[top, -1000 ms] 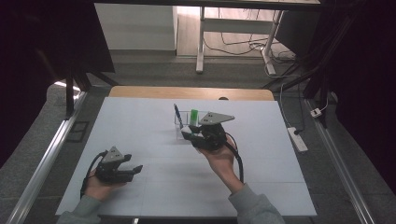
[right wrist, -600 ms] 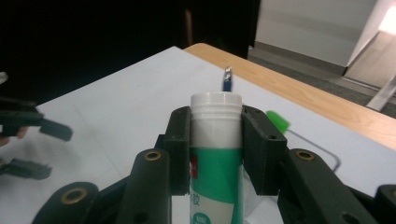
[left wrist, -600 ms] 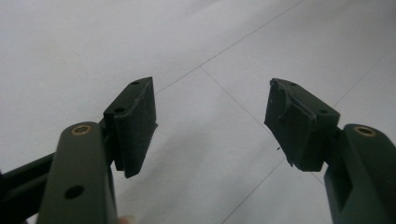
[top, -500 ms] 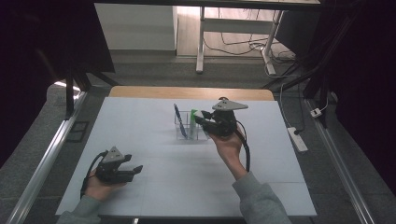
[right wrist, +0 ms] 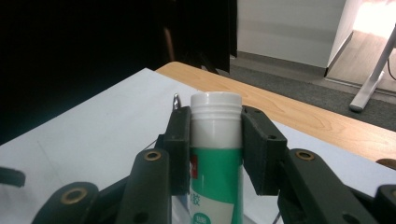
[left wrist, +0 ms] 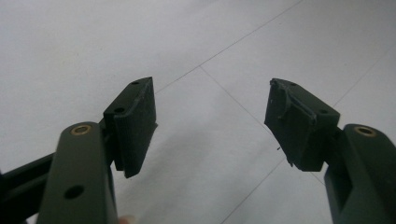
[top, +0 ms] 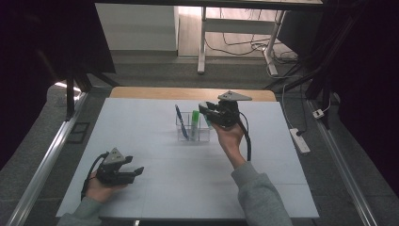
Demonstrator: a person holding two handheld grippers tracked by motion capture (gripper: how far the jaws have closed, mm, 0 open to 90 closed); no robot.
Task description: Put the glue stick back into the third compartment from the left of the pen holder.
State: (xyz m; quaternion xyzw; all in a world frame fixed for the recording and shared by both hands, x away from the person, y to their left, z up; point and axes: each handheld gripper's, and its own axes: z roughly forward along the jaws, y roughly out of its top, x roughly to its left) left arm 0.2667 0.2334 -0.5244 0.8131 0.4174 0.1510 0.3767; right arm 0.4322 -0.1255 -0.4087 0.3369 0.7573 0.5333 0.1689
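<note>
over the white table [top: 188, 188], your right gripper [right wrist: 215, 140] pinches a green-and-white glue stick [right wrist: 215, 158] just below its cap, upright, directly above the clear organizer [top: 192, 128] beside the blue pen [top: 180, 121]. your left gripper [left wrist: 210, 116], well apart from the organizer, rests spread and empty.

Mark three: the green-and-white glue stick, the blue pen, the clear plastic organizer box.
green-and-white glue stick [right wrist: 215, 140], right gripper view, white neck between the pads.
blue pen [top: 180, 120], high view, mid-barrel.
clear plastic organizer box [top: 184, 136], high view, front wall.
</note>
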